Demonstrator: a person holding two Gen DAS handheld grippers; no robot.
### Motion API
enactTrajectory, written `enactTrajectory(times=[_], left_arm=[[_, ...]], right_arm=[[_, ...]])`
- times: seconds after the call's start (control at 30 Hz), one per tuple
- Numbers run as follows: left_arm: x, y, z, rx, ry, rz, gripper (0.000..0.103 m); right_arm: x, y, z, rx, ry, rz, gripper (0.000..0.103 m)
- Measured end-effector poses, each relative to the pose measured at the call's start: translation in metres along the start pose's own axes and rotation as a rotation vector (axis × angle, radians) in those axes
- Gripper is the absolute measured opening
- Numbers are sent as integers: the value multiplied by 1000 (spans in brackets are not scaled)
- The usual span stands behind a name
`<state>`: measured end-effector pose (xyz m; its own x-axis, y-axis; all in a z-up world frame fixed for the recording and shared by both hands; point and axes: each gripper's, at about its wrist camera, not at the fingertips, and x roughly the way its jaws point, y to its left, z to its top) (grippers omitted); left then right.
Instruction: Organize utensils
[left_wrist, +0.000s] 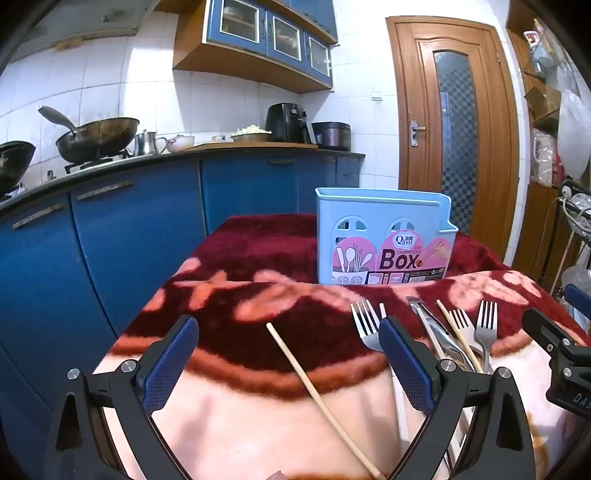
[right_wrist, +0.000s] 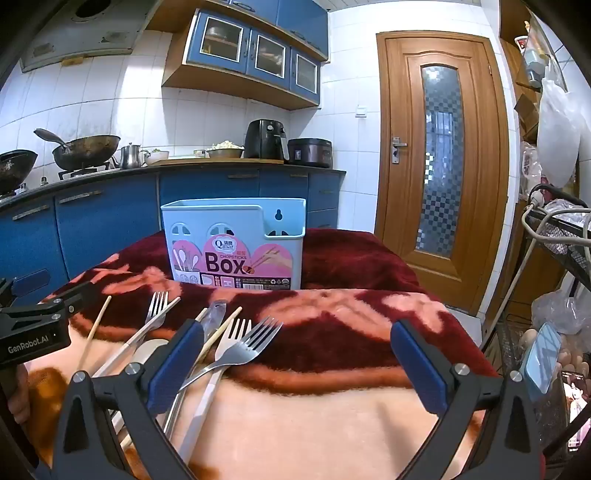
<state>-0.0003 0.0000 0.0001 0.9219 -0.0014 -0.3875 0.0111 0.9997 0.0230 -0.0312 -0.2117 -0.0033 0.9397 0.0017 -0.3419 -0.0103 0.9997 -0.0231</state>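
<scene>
Utensils are seen loose on the blanket-covered desk (right_wrist: 332, 406), all on the near side of the blue chopsticks box (right_wrist: 236, 243), which stands upright w/ its top open and nothing visibly inside. A cluster lies in front of the box, slightly to its left in the right-wrist view: forks (right_wrist: 255, 336), a pale-handled fork (right_wrist: 157, 306), a knife-like steel piece (right_wrist: 216, 314) and chopsticks (right_wrist: 221, 332), crossed over one another. One chopstick (left_wrist: 306, 384) lies alone, further from the box and apart from the cluster. Handling is judged as follows: forks stiff, fairly light, smooth steel, so prob. slippery if pinched on the flat; best taken across the handle, mid-length, away from the tines. Chopsticks v. light, thin and rigid, likely to roll or sink into the soft pile of the blanket, so a low pinch near the middle would be needed. Box looks like light plastic and could tip if bumped. Left tool (left_wrist: 288, 362): jaws spread wide, nothing held, the lone chopstick passing between the pads w/o contact visible. Right tool (right_wrist: 299, 365): also fully wide, empty; its left pad sits just beside the fork cluster, contact can't be told. Nothing has been placed in the box yet.
</scene>
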Motion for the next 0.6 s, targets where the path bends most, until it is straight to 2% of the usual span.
enactTrajectory(times=[0.6], left_arm=[[0, 1, -2, 3, -7, 5, 98]], right_arm=[[1, 0, 0, 4, 11, 2, 103]])
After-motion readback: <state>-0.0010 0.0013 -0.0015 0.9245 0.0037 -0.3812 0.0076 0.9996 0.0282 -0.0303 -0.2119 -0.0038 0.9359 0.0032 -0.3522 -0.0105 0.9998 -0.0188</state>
